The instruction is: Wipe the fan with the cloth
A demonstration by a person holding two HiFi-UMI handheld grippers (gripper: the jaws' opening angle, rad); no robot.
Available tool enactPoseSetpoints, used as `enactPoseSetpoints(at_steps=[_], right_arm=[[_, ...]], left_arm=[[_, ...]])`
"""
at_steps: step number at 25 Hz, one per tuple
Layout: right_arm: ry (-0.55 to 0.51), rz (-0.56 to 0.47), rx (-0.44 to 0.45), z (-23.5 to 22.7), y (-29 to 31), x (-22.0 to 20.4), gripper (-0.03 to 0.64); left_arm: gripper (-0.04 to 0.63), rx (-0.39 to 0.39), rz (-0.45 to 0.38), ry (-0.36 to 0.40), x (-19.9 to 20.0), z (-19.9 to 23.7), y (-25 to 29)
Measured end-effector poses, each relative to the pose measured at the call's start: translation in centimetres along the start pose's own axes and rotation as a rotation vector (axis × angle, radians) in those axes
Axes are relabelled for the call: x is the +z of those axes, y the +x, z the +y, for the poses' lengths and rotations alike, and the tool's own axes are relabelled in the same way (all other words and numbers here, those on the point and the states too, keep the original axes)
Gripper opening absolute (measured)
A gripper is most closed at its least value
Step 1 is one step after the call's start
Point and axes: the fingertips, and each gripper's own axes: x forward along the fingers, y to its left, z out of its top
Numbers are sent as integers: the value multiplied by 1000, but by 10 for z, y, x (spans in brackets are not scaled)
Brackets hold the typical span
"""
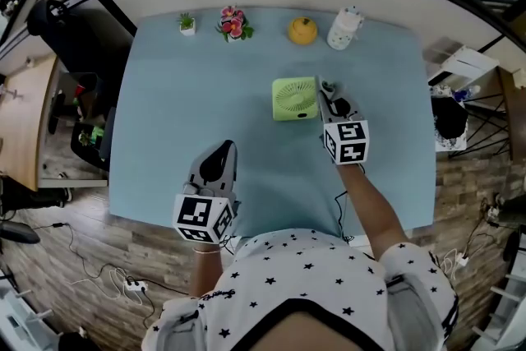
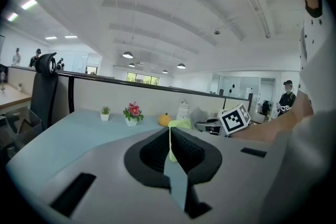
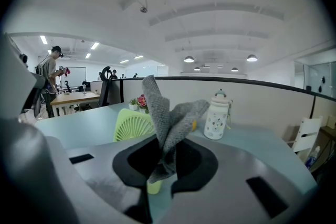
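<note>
Cloth (image 3: 169, 113) pinched in right tongs (image 3: 161, 162), fan (image 3: 131, 126) partly hidden behind

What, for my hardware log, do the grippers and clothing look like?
The left gripper and right gripper have grey bodies, black jaw pads, and a white cube each with black square markers. The person's short-sleeved shirt is white with black stars.

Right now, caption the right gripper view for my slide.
Right tool shut on a grey cloth, close beside the green fan on the light-blue table.
</note>
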Motion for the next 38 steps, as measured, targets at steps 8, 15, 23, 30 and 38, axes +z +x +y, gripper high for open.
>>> enactPoseSetpoints(at_steps=[8,15,23,30,38], right_arm=[[9,43,-17,-14,-1,-16,48],[20,-3,-1,-5,-5,-2,48],[-232,-46,181,82,3,21,48],[-242,26,231,118,24,-1,48],[-199,76,216,120,41,-16,48]], left_arm=[[31,-11,-7,8,5,-7,5],[31,-2,-5,4,1,-5,-1],[31,13,-19,-8,2,-3,-10],[31,75,-23,-28,-3,18,-33],[31,131,-10,-47,-14,36,-52]])
